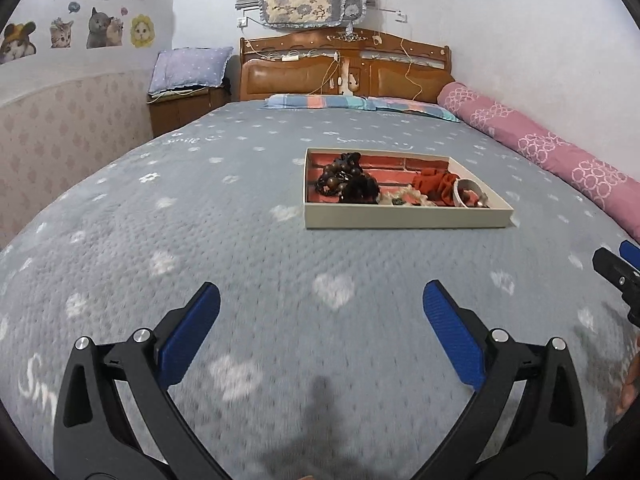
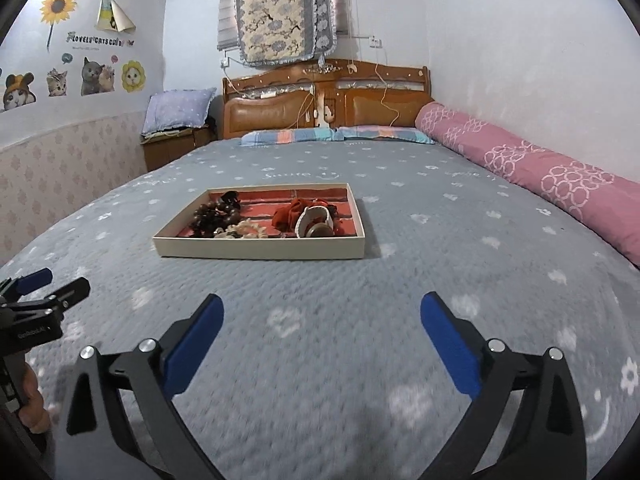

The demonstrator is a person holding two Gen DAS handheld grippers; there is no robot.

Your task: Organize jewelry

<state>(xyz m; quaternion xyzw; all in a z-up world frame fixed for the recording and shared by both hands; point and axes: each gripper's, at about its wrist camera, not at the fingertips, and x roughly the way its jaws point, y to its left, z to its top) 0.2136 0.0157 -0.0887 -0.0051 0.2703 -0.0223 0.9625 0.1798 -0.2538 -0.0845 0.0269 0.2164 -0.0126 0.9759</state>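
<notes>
Tray (image 1: 404, 216) sits mid-frame on bed (image 1: 200, 240), jewelry heaped inside: dark beads (image 1: 344, 184) left, red cloth (image 1: 434, 184) and pale bangle (image 1: 460, 194) right. Left gripper (image 1: 320, 320) and right gripper (image 2: 320, 328) both spread wide, empty, well short of tray. We judge nothing's left outside, so sorting looks done.

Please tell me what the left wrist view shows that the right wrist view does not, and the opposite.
Only the left wrist view shows the left gripper from behind, open and empty, with the right gripper's tip at its right edge. Only the right wrist view shows the right gripper from behind, open and empty, and a whole sunflower sticker. Both show the jewelry tray on the bed, the pink bolster and the headboard.
</notes>
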